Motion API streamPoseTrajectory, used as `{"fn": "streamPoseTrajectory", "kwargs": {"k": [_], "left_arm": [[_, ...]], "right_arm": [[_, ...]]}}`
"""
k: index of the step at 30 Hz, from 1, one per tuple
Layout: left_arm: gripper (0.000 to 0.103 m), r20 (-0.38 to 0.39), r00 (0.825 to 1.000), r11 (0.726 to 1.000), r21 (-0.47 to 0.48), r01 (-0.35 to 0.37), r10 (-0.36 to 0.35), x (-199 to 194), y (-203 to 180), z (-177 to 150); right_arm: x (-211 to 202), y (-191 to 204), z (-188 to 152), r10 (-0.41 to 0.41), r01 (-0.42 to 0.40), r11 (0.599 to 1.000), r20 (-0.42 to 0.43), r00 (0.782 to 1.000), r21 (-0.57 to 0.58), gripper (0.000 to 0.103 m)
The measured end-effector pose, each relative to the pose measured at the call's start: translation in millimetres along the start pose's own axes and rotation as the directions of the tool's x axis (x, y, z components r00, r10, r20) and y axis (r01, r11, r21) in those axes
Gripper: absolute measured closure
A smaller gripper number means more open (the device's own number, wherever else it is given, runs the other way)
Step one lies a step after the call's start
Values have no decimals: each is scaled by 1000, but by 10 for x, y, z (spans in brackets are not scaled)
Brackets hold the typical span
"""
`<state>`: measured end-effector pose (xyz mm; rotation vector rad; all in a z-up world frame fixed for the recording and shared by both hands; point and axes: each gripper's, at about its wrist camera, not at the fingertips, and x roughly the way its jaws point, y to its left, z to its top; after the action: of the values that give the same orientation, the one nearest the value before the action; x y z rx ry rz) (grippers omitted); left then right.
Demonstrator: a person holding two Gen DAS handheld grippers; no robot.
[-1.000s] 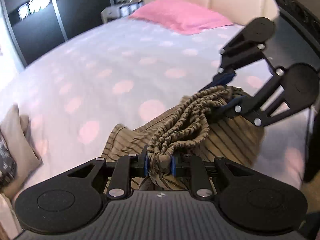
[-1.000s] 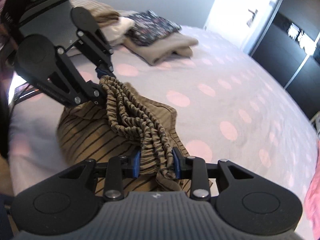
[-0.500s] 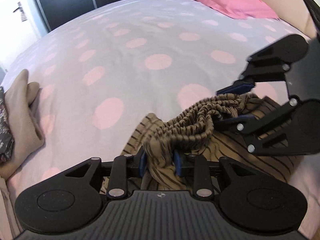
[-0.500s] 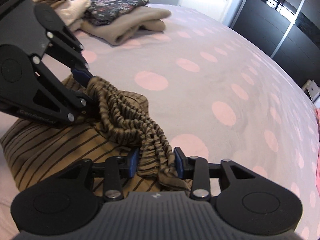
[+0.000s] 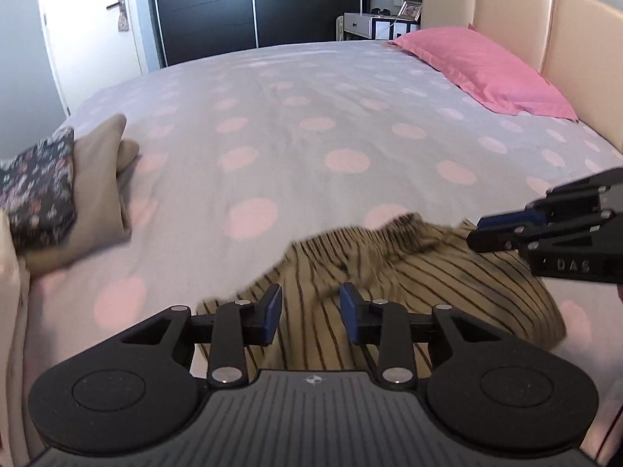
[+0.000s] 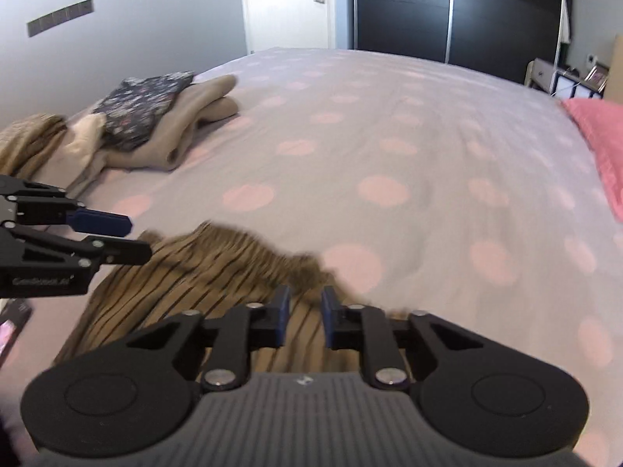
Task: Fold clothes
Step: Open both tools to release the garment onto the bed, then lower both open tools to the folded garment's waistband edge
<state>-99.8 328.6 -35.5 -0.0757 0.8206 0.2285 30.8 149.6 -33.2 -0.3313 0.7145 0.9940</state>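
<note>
A tan garment with dark stripes and a gathered elastic waistband (image 5: 412,268) lies on the near edge of the bed; it also shows in the right wrist view (image 6: 210,268). My left gripper (image 5: 310,313) is open and empty just above its near part. My right gripper (image 6: 303,317) is open and empty over the waistband end. Each gripper appears in the other's view: the right one (image 5: 502,229) at the garment's right end, the left one (image 6: 117,237) at its left end.
The bed (image 5: 311,116) has a lilac cover with pink dots. A stack of folded clothes (image 5: 58,194) lies at the left, also in the right wrist view (image 6: 155,116). A pink pillow (image 5: 486,70) and beige headboard (image 5: 545,27) are at the right. Dark wardrobe and white door stand behind.
Both grippers have opened and let go of the bunched waistband. The garment has dropped flat onto the bed, and both grippers have pulled back and tilted up.
</note>
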Motion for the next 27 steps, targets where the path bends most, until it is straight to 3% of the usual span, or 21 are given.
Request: {"fn": "streamPoseTrajectory", "kwargs": {"k": [5, 8, 13, 17, 20, 21, 22, 24, 27], "left_arm": [[81, -18, 999, 999, 23, 37, -37, -264, -2, -289], [79, -46, 999, 1000, -13, 25, -25, -340, 67, -466], [75, -120, 993, 995, -96, -4, -8, -291, 187, -745], [75, -159, 987, 997, -74, 20, -31, -242, 161, -849], [77, -186, 981, 998, -55, 40, -50, -177, 131, -857], [86, -188, 981, 998, -50, 43, -52, -162, 125, -853], [92, -194, 980, 998, -43, 45, -53, -152, 120, -847], [103, -200, 979, 999, -33, 40, -46, -156, 118, -835], [103, -190, 982, 1000, -24, 5, -10, -232, 153, -817]], "right_arm": [[-197, 286, -341, 57, -59, 993, -16, 998, -106, 87], [-314, 324, -517, 46, -49, 990, -28, 999, -131, 78], [-342, 141, -706, -35, 32, 997, -48, 998, -77, 67], [-329, -42, -837, -74, 69, 996, -93, 993, -60, 61], [-257, -94, -918, -66, 58, 996, -132, 989, -65, 65], [-228, -90, -932, -67, 57, 996, -147, 987, -68, 87], [-207, -84, -942, -68, 58, 996, -158, 985, -73, 96], [-219, -59, -932, -85, 70, 993, -157, 984, -99, 98], [-252, -50, -914, -122, 105, 988, -164, 979, -110, 100]]}}
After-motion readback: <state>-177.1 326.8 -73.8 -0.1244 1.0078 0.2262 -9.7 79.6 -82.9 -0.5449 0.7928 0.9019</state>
